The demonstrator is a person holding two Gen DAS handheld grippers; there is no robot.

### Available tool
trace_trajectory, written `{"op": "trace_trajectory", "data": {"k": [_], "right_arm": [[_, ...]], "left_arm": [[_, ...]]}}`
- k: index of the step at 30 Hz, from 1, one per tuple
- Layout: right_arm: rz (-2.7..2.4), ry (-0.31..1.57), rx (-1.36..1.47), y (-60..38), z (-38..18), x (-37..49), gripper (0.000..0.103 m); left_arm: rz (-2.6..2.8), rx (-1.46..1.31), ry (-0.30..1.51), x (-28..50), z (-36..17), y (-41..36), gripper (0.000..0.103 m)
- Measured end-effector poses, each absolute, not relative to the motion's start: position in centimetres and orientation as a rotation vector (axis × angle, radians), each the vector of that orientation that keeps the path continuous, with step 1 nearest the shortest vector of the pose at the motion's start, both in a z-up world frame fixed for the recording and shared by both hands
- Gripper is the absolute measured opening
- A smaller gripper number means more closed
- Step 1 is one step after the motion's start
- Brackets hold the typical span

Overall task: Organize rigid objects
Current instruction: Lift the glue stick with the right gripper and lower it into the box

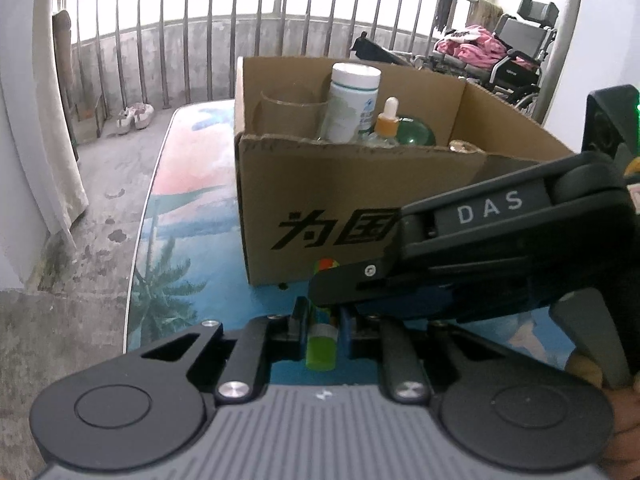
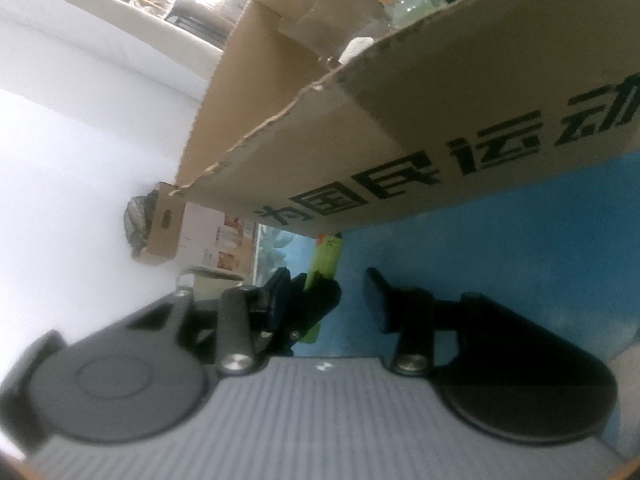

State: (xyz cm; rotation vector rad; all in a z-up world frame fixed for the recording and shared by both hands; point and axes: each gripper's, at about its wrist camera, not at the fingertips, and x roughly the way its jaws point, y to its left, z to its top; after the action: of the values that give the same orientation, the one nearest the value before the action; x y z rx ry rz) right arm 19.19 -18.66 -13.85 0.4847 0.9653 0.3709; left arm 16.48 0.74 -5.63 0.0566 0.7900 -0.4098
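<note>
Now our left tongs [image 1: 320, 320] pinch the green tube [image 1: 320, 347] w/ long axis pointing at the box [image 1: 320, 200], just ahead on the counter [image 1: 192, 240]. Right tongs [image 2: 340, 300] gape empty beside it, equally near.

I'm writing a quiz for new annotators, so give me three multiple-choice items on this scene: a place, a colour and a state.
1. Where does the white-capped plastic bottle stand?
A. On the mat beside the box
B. Inside the brown cardboard box
C. On the floor

2. What colour is the small tube between the fingers of the left gripper?
A. Red
B. Green
C. White

3. How is the left gripper?
A. Wide open, empty
B. Shut on the small tube
C. Out of view

Answers: B, the bottle rises from behind the box's front wall; B, its body shows bright green; B, both fingers press against the tube's sides.
</note>
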Motion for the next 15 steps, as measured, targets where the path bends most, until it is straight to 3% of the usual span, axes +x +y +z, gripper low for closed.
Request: {"op": "trace_trajectory", "data": {"k": [4,8,15], "right_arm": [[0.385,0.933,0.483,-18.7,-12.9,18.1,0.035],[0.411,0.892,0.474,-19.0,-11.4,16.5,0.024],[0.451,0.791,0.424,-19.8,-7.4,12.8,0.021]], "left_arm": [[-0.418,0.062,0.765,15.3,-4.5,0.4,0.016],[-0.423,0.077,0.733,13.8,-3.2,-0.1,0.016],[-0.442,0.094,0.642,11.3,0.2,-1.1,0.016]]}}
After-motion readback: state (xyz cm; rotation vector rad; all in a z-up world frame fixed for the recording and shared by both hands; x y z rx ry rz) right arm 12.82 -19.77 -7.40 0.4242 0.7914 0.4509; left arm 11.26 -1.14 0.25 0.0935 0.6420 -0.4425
